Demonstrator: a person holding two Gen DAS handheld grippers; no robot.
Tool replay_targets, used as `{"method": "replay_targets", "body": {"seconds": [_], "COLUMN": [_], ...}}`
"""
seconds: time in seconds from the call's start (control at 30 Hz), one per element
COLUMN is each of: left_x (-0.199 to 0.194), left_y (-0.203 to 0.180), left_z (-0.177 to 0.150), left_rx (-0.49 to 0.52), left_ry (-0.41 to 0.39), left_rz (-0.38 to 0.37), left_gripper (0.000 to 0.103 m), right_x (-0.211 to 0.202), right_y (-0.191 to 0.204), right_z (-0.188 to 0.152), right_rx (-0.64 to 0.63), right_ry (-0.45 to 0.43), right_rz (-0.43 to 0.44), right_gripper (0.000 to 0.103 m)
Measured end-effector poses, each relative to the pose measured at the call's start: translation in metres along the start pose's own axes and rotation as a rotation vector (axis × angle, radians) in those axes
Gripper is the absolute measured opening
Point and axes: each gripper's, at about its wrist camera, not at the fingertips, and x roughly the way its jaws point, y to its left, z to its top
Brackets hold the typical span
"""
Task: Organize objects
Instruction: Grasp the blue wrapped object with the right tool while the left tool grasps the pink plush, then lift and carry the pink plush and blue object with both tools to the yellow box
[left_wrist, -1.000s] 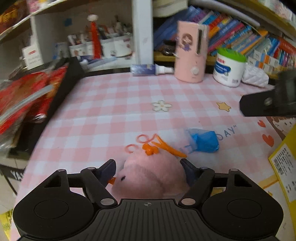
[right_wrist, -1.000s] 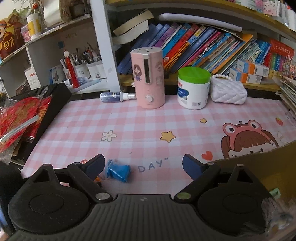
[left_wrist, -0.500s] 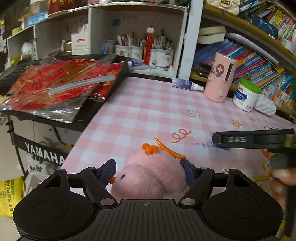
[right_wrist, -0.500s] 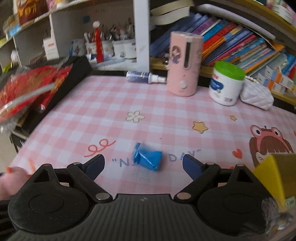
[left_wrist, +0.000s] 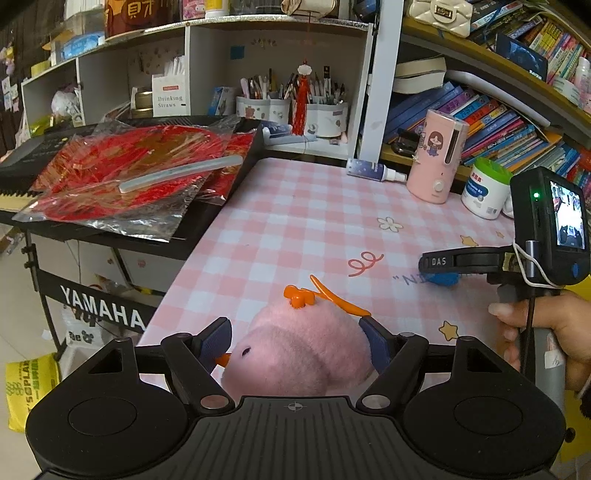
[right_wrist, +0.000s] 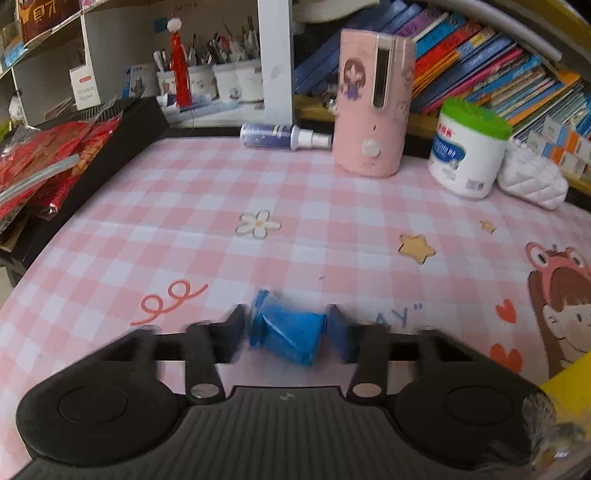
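Blue packet (right_wrist: 288, 334) between right tongs (right_wrist: 286, 334) — pads touching, on tablecloth (right_wrist: 295, 206)

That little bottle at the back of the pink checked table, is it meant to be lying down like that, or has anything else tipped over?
The small blue spray bottle with a white nozzle lies on its side at the back edge, while the pink cylindrical humidifier and the white green-lidded tub beside it stand upright. Nothing looks spilled or broken.

plush toy (left_wrist: 299, 350): fuzzy pink cloth | blue packet (right_wrist: 291, 334): crinkly glossy film | tablecloth (right_wrist: 295, 192): smooth, slight sheen
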Motion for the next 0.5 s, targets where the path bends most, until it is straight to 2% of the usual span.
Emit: {"method": "replay_targets", "body": {"seconds": [0.17,0.5], "left_x": [-0.015,-0.055], "left_y": [0.003,0.01], "left_z": [-0.001,-0.009], "left_rx": [0.005,0.011], "left_ry": [-0.025,-0.089], "left_rz": [0.005,-0.005], "left_gripper": [0.076,0.076], "right_x": [-0.028,-0.122], "right_y": [0.005,0.02], "right_z": [-0.001,-0.022], "right_rx": [-0.014,-0.031], "right_ry": [-0.041,-0.093], "right_rz": [0.023,0.073], "right_gripper": [0.039,0.039]}}
